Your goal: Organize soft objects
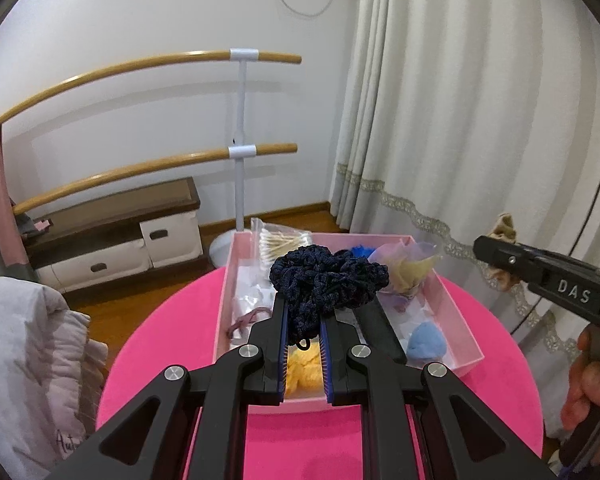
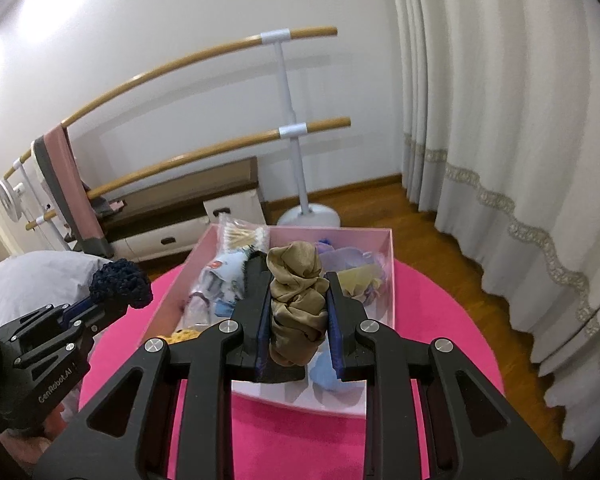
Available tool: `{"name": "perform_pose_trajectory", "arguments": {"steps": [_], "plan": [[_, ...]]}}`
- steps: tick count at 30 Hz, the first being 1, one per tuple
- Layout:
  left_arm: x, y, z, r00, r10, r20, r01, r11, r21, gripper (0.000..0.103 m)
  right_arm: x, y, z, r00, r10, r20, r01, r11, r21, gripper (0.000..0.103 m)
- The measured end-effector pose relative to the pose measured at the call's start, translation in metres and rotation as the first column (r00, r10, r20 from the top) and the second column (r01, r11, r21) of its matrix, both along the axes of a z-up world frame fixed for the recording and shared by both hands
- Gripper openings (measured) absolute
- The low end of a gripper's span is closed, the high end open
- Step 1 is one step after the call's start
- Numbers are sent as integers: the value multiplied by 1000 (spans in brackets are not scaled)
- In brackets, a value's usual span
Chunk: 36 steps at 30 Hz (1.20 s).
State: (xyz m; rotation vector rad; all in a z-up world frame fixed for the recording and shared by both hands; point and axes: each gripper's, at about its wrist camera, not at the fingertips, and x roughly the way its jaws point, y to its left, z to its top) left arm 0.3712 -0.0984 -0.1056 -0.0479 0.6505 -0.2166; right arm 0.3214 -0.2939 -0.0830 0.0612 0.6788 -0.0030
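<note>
Presently the left gripper (image 1: 304, 328) has its fingers clamped on a navy scrunchie (image 1: 328, 284) and the right gripper (image 2: 299, 312) pinches a tan scrunchie (image 2: 298, 296), both held above the pink box (image 1: 456, 312) on the pink table (image 1: 160, 328).

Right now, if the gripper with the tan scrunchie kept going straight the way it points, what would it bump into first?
Probably the pink box: the right gripper, shut on the tan scrunchie, angles down toward the lilac and yellow fabric inside. Depth is hard to judge.
</note>
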Motion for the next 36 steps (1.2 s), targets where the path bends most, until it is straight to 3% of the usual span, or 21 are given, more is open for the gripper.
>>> {"name": "perform_pose_trajectory", "arguments": {"steps": [12, 15, 16, 18, 20, 22, 23, 25, 31, 36], "plan": [[96, -34, -30, 995, -18, -95, 20, 1000, 10, 13, 44, -23, -44, 995, -22, -96, 26, 999, 37, 23], [111, -37, -32, 995, -16, -102, 17, 1000, 14, 17, 48, -26, -49, 994, -35, -103, 39, 999, 36, 31], [118, -38, -33, 994, -23, -110, 25, 1000, 14, 20, 48, -26, -50, 994, -39, -105, 44, 998, 38, 35], [117, -38, -36, 993, -20, -113, 23, 999, 27, 37, 48, -29, -52, 993, -48, -105, 53, 998, 45, 47], [120, -38, -33, 995, 6, -95, -2, 999, 41, 78, 45, -32, -52, 994, -59, -95, 64, 997, 54, 68], [116, -38, -26, 998, 46, -41, -44, 998, 55, 95, 40, -34, -50, 994, -68, -82, 74, 995, 61, 77], [109, -37, -25, 998, 56, -23, -54, 997, 61, 101, 36, -34, -48, 995, -71, -74, 76, 995, 68, 87], [106, -37, -17, 997, 75, 6, -75, 994, 76, 103, 27, -35, -43, 995, -91, -52, 94, 993, 74, 103], [87, -37, 3, 991, 119, 64, -126, 985, 117, 103, -6, -27, -22, 993, -119, -16, 120, 990, 73, 103], [41, -35, 14, 985, 135, 111, -145, 985, 91, 103, -49, -15, -2, 991, -130, 41, 126, 988, 86, 103]]}}
